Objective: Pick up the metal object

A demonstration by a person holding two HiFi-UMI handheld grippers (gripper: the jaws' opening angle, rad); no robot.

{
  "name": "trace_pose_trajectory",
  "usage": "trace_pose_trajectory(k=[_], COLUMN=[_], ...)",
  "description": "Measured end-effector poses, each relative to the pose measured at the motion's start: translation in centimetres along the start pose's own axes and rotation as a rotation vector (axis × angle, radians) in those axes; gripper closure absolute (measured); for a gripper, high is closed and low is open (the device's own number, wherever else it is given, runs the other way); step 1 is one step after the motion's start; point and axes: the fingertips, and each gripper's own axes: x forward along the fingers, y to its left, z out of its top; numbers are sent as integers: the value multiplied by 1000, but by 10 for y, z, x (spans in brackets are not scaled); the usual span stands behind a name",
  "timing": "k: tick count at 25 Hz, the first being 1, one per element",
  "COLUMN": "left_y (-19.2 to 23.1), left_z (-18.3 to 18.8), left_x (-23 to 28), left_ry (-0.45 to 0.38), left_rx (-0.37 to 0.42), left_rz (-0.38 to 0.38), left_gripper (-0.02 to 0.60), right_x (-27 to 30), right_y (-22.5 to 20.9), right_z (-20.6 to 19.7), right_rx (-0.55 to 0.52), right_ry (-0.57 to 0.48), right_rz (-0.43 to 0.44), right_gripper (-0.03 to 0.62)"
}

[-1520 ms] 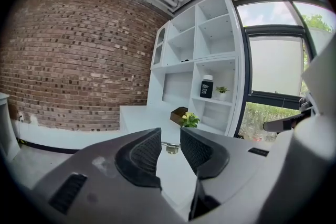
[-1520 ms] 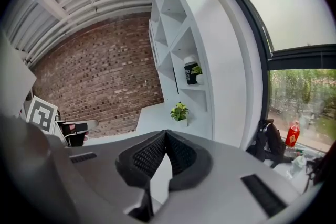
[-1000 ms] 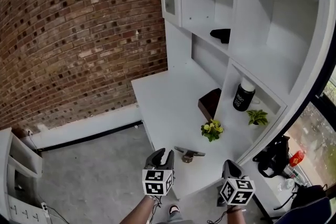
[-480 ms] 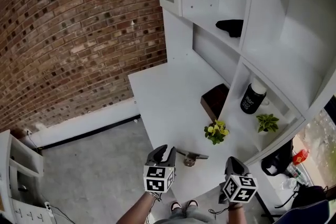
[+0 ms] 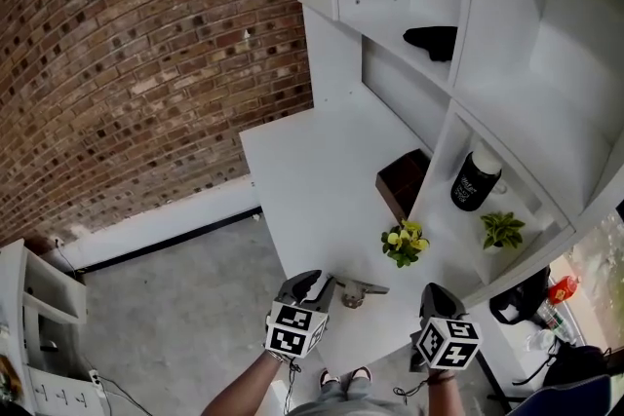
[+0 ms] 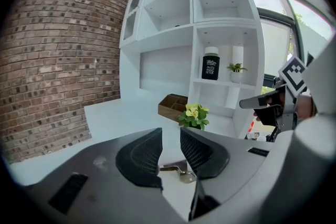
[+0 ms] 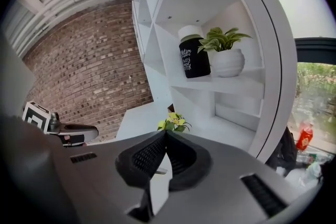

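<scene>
The metal object (image 5: pixel 356 289), a small grey bracket-like piece, lies on the white desk (image 5: pixel 312 170) near its front edge. My left gripper (image 5: pixel 312 285) sits just left of it, angled toward it, jaws slightly apart with nothing between them. In the left gripper view, the metal object (image 6: pixel 178 170) shows low in the gap of the left gripper (image 6: pixel 170 136), lying beyond the pads. My right gripper (image 5: pixel 434 302) hangs off the desk's front right corner; in the right gripper view the right gripper (image 7: pixel 164 136) has its pads touching, holding nothing.
A yellow-flowered plant (image 5: pixel 403 242) stands just behind the metal object, with a brown box (image 5: pixel 403 182) farther back. The shelf unit on the right holds a black jar (image 5: pixel 475 180) and a potted green plant (image 5: pixel 502 229). A brick wall (image 5: pixel 127 63) is on the left.
My left gripper has edged right toward the metal object and tilted toward it. The right gripper has stayed about where it was. The head view has shifted slightly.
</scene>
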Motion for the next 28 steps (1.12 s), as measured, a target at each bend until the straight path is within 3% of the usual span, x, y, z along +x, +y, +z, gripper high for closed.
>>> trace_pose_trajectory(k=[4, 14, 20, 28], left_y=[-15, -48, -58, -63], left_z=[-11, -49, -72, -105], left_x=[10, 37, 49, 60], left_ry=[71, 256, 344, 442], left_rx=[78, 365, 464, 766], left_rz=[-84, -261, -364, -435], left_gripper=[472, 472, 472, 472], right_x=[1, 5, 5, 3], right_y=[-9, -30, -39, -53], right_z=[-5, -39, -64, -101], right_rx=[15, 65, 110, 160], right_ry=[12, 70, 98, 140], right_rz=[-20, -59, -84, -121], right_gripper=[592, 592, 592, 592])
